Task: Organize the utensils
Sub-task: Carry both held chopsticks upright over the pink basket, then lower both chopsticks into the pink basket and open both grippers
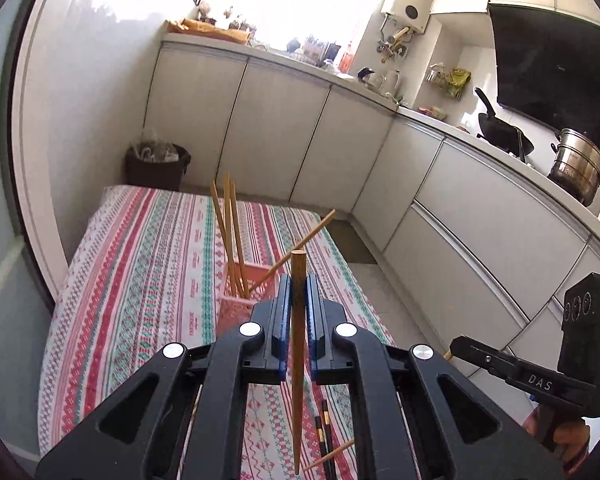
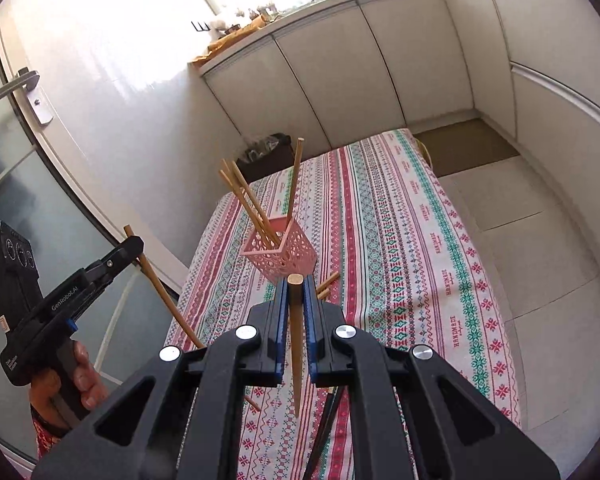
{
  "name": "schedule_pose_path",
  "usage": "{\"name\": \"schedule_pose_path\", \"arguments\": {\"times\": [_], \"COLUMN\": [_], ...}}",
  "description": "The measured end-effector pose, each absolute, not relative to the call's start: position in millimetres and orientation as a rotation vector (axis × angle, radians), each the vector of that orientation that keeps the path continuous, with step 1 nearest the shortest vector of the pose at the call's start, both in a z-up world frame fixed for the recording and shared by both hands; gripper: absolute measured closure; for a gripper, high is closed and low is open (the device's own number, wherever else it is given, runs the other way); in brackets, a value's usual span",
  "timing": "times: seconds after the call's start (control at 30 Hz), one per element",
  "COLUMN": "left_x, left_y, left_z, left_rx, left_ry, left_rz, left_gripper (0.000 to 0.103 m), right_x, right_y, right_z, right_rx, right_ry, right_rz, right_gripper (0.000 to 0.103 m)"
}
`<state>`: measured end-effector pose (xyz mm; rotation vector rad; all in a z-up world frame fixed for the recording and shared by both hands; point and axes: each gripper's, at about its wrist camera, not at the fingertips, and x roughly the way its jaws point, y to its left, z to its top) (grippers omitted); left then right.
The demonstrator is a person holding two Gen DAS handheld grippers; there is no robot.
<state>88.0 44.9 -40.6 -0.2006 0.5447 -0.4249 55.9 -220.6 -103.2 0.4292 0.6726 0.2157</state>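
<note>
A pink perforated utensil basket (image 1: 236, 300) (image 2: 280, 254) stands on the patterned tablecloth (image 1: 140, 272) (image 2: 412, 248) with several wooden chopsticks (image 1: 230, 232) (image 2: 252, 204) leaning in it. My left gripper (image 1: 298, 296) is shut on a wooden chopstick (image 1: 298, 360), held upright above the table just in front of the basket. My right gripper (image 2: 296, 300) is shut on another wooden chopstick (image 2: 296, 352), also upright, near the basket's front side. In the right wrist view the left gripper (image 2: 134, 248) shows at the left with its chopstick (image 2: 164, 300). The right gripper (image 1: 456, 350) shows at the lower right of the left wrist view.
Loose wooden chopsticks (image 2: 326, 284) (image 1: 328, 458) and dark chopsticks (image 1: 324, 428) (image 2: 324, 432) lie on the cloth near me. A dark waste bin (image 1: 156, 168) stands beyond the table's far end. White kitchen cabinets (image 1: 284, 136) run along the back and right; a door (image 2: 60, 120) is to the left.
</note>
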Motion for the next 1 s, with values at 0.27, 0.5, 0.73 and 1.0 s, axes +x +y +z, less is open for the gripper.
{"name": "schedule_pose_path", "arguments": {"times": [0.27, 0.5, 0.73, 1.0], "left_x": [125, 169, 214, 215], "left_y": [35, 28, 21, 31], "left_z": [18, 35, 3, -41], "left_rx": [-0.169, -0.164, -0.142, -0.145], "left_ry": [0.400, 0.294, 0.292, 0.354], "left_rz": [-0.359, -0.258, -0.199, -0.165], "left_gripper": [0.097, 0.097, 0.097, 0.074], "right_x": [66, 92, 115, 140], "right_y": [-237, -250, -251, -237], "right_z": [-63, -38, -26, -8], "right_rx": [0.403, 0.393, 0.374, 0.361], "right_ry": [0.598, 0.563, 0.525, 0.490], "right_rz": [0.194, 0.175, 0.169, 0.182], "right_gripper": [0.095, 0.095, 0.095, 0.095]}}
